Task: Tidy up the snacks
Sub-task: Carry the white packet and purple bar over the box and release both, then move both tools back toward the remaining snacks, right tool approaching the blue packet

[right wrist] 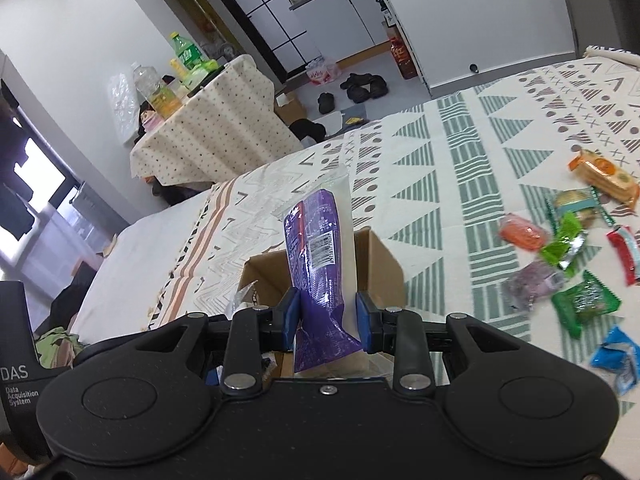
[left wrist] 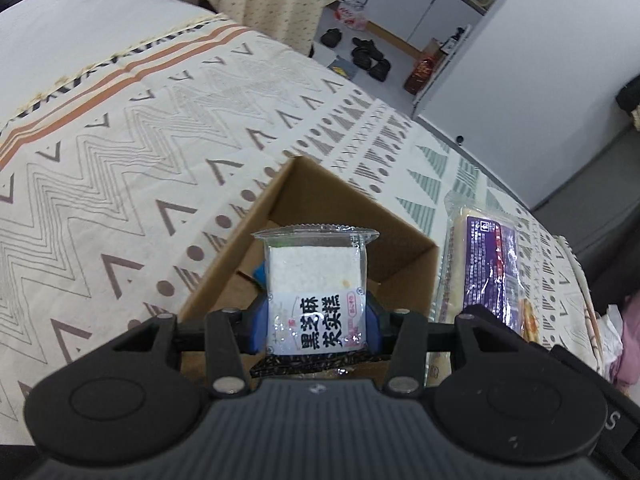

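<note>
My left gripper (left wrist: 317, 322) is shut on a clear-wrapped white cake packet (left wrist: 316, 280) with black lettering, held above the open cardboard box (left wrist: 320, 204) on the patterned bedspread. In the left wrist view the purple-and-white packet (left wrist: 486, 264) shows to the right of the box. My right gripper (right wrist: 327, 320) is shut on that long purple-and-white packet (right wrist: 324, 256), which stands upright between the blue pads over the cardboard box (right wrist: 380, 264).
Several loose snack packets lie on the bedspread at the right: orange (right wrist: 604, 178), green (right wrist: 586, 300), red (right wrist: 624, 252), blue (right wrist: 616, 354). A small draped table (right wrist: 208, 136) with bottles stands beyond the bed. Shoes (right wrist: 362, 88) lie on the floor.
</note>
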A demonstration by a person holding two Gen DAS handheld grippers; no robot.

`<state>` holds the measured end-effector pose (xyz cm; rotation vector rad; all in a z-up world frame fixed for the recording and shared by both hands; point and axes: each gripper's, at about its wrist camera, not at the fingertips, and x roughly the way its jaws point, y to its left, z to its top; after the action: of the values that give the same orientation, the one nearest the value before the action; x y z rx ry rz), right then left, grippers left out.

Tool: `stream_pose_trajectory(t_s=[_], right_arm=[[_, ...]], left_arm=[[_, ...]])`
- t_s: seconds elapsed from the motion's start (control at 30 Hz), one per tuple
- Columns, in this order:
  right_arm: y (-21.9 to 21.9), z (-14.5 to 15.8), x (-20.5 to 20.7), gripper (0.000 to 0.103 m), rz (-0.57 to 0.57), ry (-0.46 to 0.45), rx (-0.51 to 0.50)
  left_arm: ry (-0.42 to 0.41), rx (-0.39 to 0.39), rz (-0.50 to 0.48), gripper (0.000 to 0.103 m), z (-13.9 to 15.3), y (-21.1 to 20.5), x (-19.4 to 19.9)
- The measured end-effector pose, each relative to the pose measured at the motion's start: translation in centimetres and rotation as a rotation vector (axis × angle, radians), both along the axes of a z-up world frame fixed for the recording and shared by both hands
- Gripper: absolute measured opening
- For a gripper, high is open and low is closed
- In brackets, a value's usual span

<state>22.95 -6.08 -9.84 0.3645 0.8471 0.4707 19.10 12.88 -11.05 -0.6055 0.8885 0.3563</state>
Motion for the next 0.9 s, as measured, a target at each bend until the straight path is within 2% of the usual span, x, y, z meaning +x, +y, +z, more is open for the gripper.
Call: stream_pose_trajectory(t_s=[0.13,0.23,0.33,0.4,0.53,0.77,0.9], right_arm=[[0.9,-0.8,0.4,0.030,-0.004,0.020,-0.005],[1.4,-1.5,0.5,0.030,0.003,0.046,0.002],[2.0,-1.9,0.6,0.033,0.040,0.064,-0.013],[1.9,-2.1,0.8,0.039,0.030,0.075,-0.046],[-0.2,-1.8,0.3,0.047,-0.001,0.070,-0.020],[-4.7,-1.4,-0.6,0.059,-0.073,0.053,-0.054],[-7.8,-1.4,-1.5,0.068,-0.132,0.048,-0.063]], left_arm=[[0.022,0.007,0.029,0.049,-0.6,0.6,0.1],[0.019,-0.008,0.042,0.057,-0.7,1.0,0.3],[0.018,0.010,0.063,0.068,-0.6,1.0,0.3],[0.022,0.007,0.054,0.072,-0.6,0.8,0.4],[0.026,0.011,0.037,0.076,-0.5,0.0,0.6],[0.010,0.008,-0.009,0.085,-0.3,-2.3,0.7],[0.005,0.022,-0.086,0.089,0.0,-4.6,0.9]])
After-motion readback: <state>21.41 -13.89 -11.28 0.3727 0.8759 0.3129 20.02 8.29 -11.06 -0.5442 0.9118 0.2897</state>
